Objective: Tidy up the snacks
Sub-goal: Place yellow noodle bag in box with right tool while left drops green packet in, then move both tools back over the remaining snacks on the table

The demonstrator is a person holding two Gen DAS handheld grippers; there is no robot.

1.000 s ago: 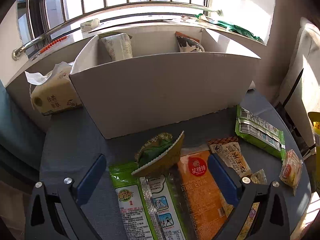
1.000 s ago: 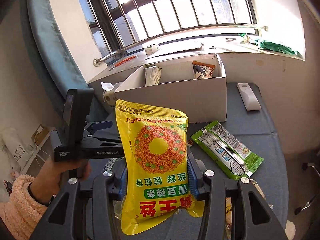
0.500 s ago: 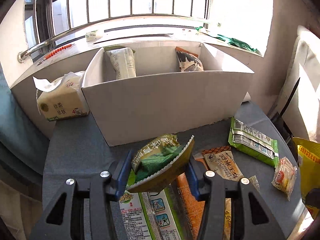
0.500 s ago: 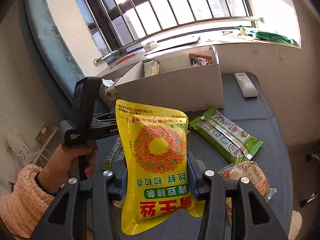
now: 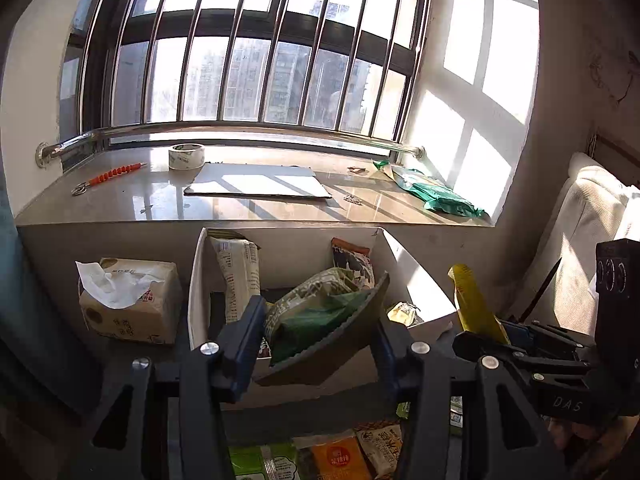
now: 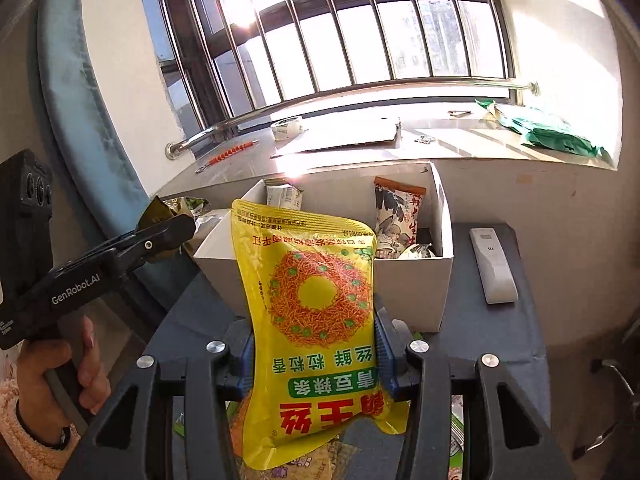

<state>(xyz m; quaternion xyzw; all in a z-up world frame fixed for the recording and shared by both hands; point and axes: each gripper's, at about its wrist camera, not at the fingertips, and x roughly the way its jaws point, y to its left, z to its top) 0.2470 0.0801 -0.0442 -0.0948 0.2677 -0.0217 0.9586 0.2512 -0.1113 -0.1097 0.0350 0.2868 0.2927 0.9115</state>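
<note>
Snacks: two stand upright in the white box (image 6: 408, 292); left gripper (image 5: 318, 330) clamps one green packet (image 5: 316, 312), right gripper (image 6: 316, 354) one yellow bag (image 6: 316, 320).

Tissue pack (image 5: 130, 300) left of box (image 5: 198, 280)

We see a green packet (image 5: 316, 316) held tilted above the white box (image 5: 198, 280), where two packets stand upright. A yellow bag (image 6: 316, 320) hangs upside down before the box.
</note>
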